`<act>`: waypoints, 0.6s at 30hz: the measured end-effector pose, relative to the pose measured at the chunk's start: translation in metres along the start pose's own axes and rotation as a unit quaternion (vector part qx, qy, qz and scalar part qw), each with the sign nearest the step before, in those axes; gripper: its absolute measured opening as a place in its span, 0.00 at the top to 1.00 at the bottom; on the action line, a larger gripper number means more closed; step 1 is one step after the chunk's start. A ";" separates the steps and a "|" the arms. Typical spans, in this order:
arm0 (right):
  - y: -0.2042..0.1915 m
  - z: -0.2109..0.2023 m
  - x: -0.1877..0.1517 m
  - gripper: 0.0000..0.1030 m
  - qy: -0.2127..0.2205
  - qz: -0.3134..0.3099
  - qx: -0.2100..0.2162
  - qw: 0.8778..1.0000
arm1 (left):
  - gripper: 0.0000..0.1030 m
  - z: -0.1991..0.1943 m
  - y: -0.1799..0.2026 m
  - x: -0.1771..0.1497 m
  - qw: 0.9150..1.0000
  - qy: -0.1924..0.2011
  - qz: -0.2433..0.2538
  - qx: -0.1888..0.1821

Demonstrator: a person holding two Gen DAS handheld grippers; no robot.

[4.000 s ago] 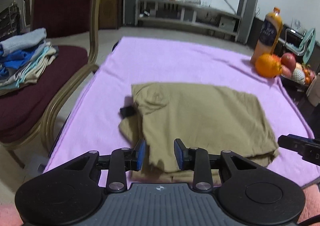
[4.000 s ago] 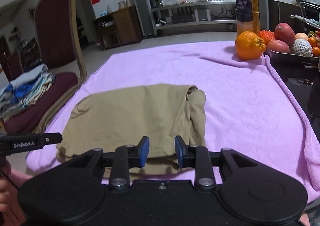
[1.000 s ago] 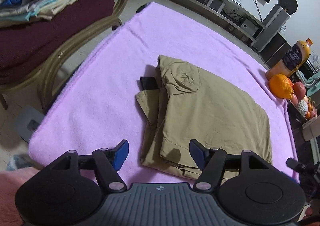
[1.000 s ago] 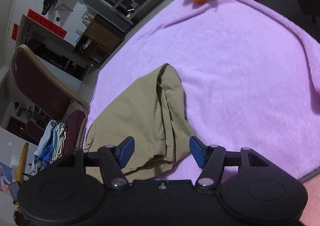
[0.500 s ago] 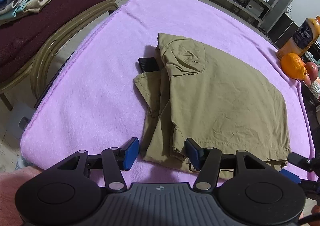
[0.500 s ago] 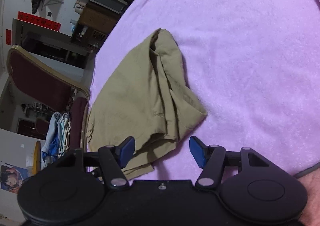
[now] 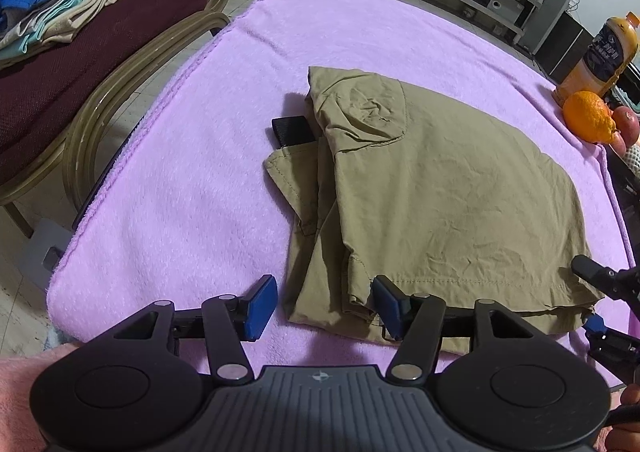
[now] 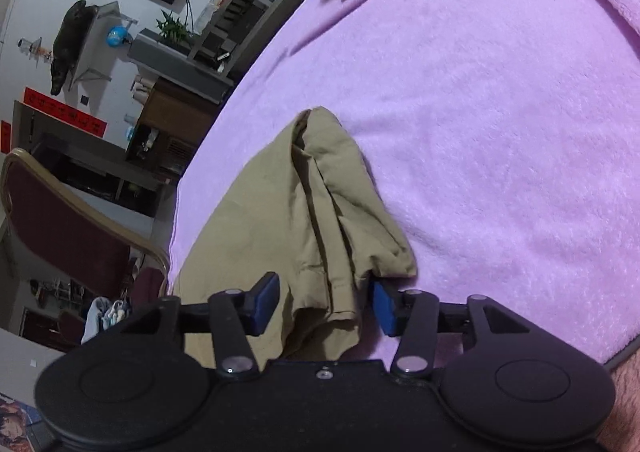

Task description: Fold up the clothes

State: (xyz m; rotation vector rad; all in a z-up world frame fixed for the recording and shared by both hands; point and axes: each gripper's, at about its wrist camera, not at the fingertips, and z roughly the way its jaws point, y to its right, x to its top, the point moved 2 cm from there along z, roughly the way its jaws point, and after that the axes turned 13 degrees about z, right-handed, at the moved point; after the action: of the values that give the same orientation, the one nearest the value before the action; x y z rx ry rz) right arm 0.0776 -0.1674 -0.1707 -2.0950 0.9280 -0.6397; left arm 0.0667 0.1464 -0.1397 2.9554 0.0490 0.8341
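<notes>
A khaki garment (image 7: 440, 187) lies folded on the purple towel (image 7: 180, 191). My left gripper (image 7: 324, 308) stands open at the garment's near left corner. Layered fabric edges lie between its blue pads (image 7: 262, 308), and the right pad is against the hem. In the right wrist view the garment (image 8: 288, 211) runs away from the camera. My right gripper (image 8: 325, 306) straddles the garment's near right corner; its jaws are closing, with slack fabric between the pads (image 8: 266, 302). The right gripper (image 7: 596, 298) also shows at the right edge of the left wrist view.
A black flat item (image 7: 292, 129) pokes out from under the garment's left side. A maroon chair (image 7: 100, 47) on the left holds a stack of folded clothes (image 7: 52, 3). An orange (image 7: 588, 121), a juice bottle (image 7: 600, 51) and other fruit stand at the far right.
Both grippers came down closer to the garment's near corners. The left jaws narrowed around the left corner. The right jaws narrowed and now have the right corner between them.
</notes>
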 end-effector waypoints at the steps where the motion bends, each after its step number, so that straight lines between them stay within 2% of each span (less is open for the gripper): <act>1: -0.001 0.002 -0.001 0.47 0.005 0.001 -0.004 1.000 | 0.43 0.000 0.000 0.000 1.000 0.000 0.000 0.000; 4: -0.007 0.005 -0.004 0.43 0.024 0.001 -0.017 1.000 | 0.42 0.000 0.000 0.001 1.000 0.000 0.001 0.000; 5: -0.011 0.008 -0.005 0.49 0.031 -0.011 -0.036 0.999 | 0.42 0.001 0.000 0.001 1.000 -0.001 0.000 -0.001; 6: -0.017 0.011 -0.005 0.76 0.034 -0.030 -0.060 0.997 | 0.42 0.001 0.000 0.001 1.000 -0.001 0.000 -0.001; 7: -0.025 0.012 -0.005 0.82 0.033 -0.057 -0.081 0.995 | 0.42 0.001 0.000 0.001 1.000 -0.002 0.000 -0.001; 9: -0.047 0.008 -0.007 0.87 0.036 -0.113 -0.095 0.988 | 0.43 -0.002 0.001 0.001 1.000 -0.001 0.002 0.001; 11: -0.073 0.001 -0.011 0.89 0.041 -0.174 -0.104 0.978 | 0.44 -0.013 0.002 0.000 1.000 0.015 0.008 0.010; 13: -0.111 -0.015 -0.023 0.90 0.057 -0.250 -0.097 0.962 | 0.54 -0.031 0.003 -0.001 0.999 0.045 0.015 0.022; 15: -0.150 -0.031 -0.034 0.90 0.071 -0.318 -0.083 0.942 | 0.53 -0.055 0.000 -0.001 0.995 0.099 0.011 0.014; 16: -0.169 -0.040 -0.040 0.90 0.080 -0.352 -0.077 0.929 | 0.53 -0.065 -0.003 0.000 0.992 0.123 0.004 0.005; 18: -0.204 -0.059 -0.053 0.90 0.106 -0.425 -0.069 0.896 | 0.52 -0.080 -0.010 -0.001 0.987 0.161 -0.012 -0.010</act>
State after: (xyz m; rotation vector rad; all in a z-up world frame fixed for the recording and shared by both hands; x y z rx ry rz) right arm 0.0881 -0.0577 0.0187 -2.5692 0.0967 -1.2873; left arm 0.0242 0.1613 -0.0725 2.7649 0.0929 1.2902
